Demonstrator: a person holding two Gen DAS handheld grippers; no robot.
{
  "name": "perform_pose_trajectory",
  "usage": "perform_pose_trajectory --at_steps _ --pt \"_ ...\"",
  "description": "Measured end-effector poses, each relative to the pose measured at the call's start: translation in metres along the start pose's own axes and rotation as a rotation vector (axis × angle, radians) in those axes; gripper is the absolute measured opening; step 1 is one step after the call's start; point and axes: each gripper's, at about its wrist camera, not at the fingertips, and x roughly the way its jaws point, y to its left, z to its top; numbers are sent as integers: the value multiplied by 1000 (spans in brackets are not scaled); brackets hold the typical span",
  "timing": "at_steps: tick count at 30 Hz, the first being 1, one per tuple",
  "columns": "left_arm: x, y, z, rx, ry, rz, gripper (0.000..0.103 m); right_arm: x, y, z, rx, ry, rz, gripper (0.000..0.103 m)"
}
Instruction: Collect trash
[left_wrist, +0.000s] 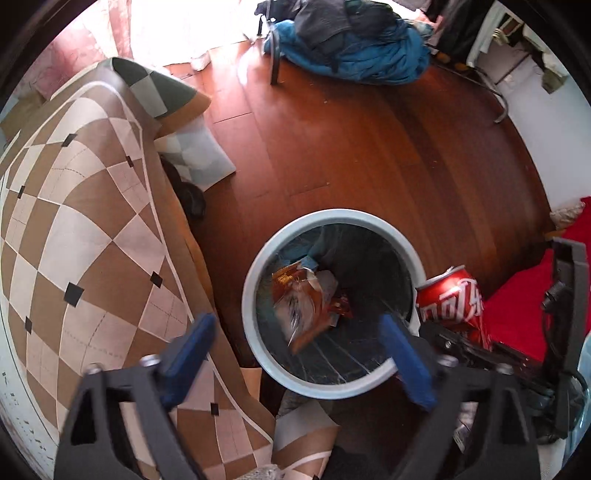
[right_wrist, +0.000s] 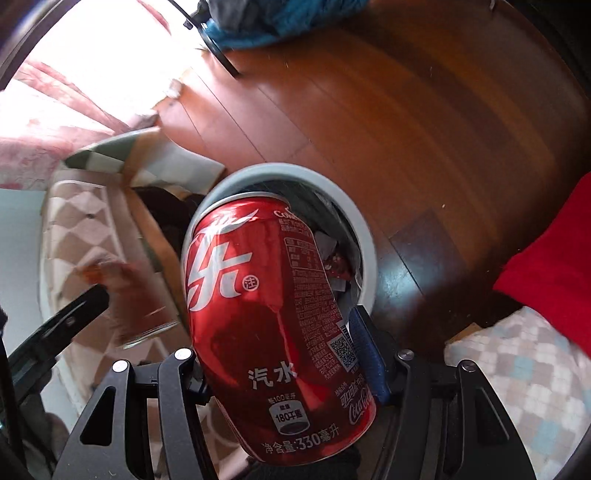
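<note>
A round bin with a pale blue rim (left_wrist: 258, 266) stands on the wooden floor, lined with a dark bag. An orange snack wrapper (left_wrist: 303, 302) lies inside it. My left gripper (left_wrist: 299, 343) is open and empty, its blue fingers spread above the bin's near rim. My right gripper (right_wrist: 280, 354) is shut on a red Coca-Cola can (right_wrist: 273, 317), dented, held just before the bin rim (right_wrist: 365, 236). The can also shows in the left wrist view (left_wrist: 454, 299), right of the bin.
A table with a brown and white checked cloth (left_wrist: 74, 236) fills the left. A chair heaped with blue and dark clothes (left_wrist: 351, 48) stands at the far side. A red cushion (left_wrist: 524, 306) lies at the right. A clear glass (right_wrist: 144, 306) stands on the table.
</note>
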Motion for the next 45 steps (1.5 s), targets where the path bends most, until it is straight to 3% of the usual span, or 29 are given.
perform_pose_trajectory --at_steps 2,3,4,6,11,17,24,34,45 --pt "1 2 -2 -2 8 22 96 14 2 7 4 6 -14 64" --pt "1 4 -2 -2 7 36 96 17 4 11 1 1 -21 72" --pt "-2 5 -5 -2 5 49 96 20 5 15 2 -3 -23 88" --pt "-6 9 -8 -3 8 68 97 21 9 18 -8 -13 -33 101" --pt "-20 16 -20 -14 8 103 98 2 18 7 -61 -32 -148 103" --pt "-48 14 -38 -9 -17 124 98 -34 21 -22 -94 -54 -184 103" --pt "-105 4 -59 1 -88 110 98 -94 31 -57 -118 -104 -136 103" --pt "-207 -2 -105 34 -202 60 98 -211 56 -116 -196 -213 -41 103" --pt "-307 3 -157 55 -264 -67 98 -316 75 -188 -278 -273 100 103"
